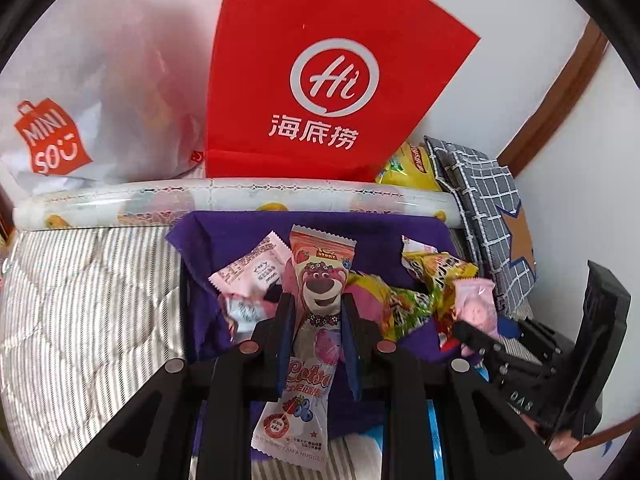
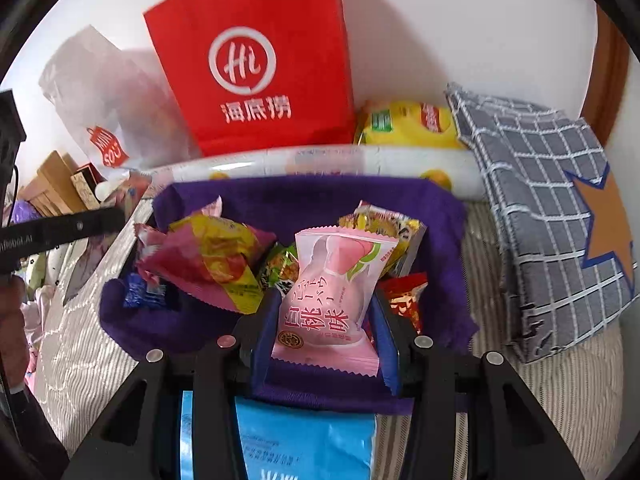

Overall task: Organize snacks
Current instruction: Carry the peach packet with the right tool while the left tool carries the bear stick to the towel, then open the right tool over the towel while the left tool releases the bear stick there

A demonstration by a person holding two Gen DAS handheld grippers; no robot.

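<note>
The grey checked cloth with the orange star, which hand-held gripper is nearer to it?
Right. The right hand-held gripper is just left of the grey checked cloth; the left hand-held gripper sits farther left, beyond it.

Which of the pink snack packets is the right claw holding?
The pink peach packet with a peach picture and large red characters, clamped in the right claw. The bear lollipop packet sits in the left claw.

Snacks (image 2: 208,256) in basket (image 2: 304,192)
</note>
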